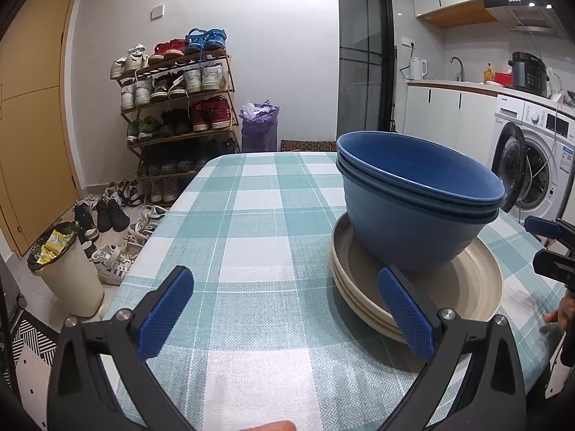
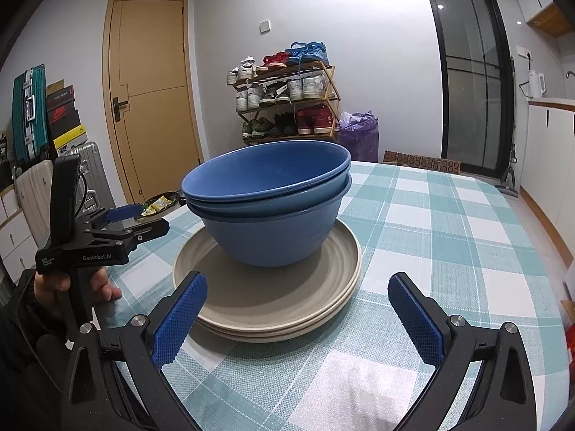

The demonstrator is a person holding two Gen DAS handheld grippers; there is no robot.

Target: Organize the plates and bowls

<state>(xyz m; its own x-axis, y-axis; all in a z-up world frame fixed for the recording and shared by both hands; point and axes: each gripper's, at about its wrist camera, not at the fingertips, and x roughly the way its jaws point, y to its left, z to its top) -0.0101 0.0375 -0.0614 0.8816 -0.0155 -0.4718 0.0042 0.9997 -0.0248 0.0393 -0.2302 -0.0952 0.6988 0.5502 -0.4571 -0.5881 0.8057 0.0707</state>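
Observation:
Two nested blue bowls [image 1: 413,212] [image 2: 269,208] stand on a stack of beige plates [image 1: 478,280] [image 2: 273,301] on the checked tablecloth. My left gripper [image 1: 287,280] is open, low over the cloth, with its right finger in front of the plates' near-left rim. My right gripper [image 2: 298,287] is open too, a little short of the plates, its left finger overlapping their near rim. Nothing is between either pair of fingers. In the right wrist view the left gripper [image 2: 140,219] shows at the left, held by a hand [image 2: 97,283].
The table [image 1: 258,215] [image 2: 449,237] carries a teal and white checked cloth. Past its far edge are a shoe rack [image 1: 176,100], a purple bag [image 1: 259,129] and a bin [image 1: 64,265] on the floor. A washing machine [image 1: 535,158] stands at the right.

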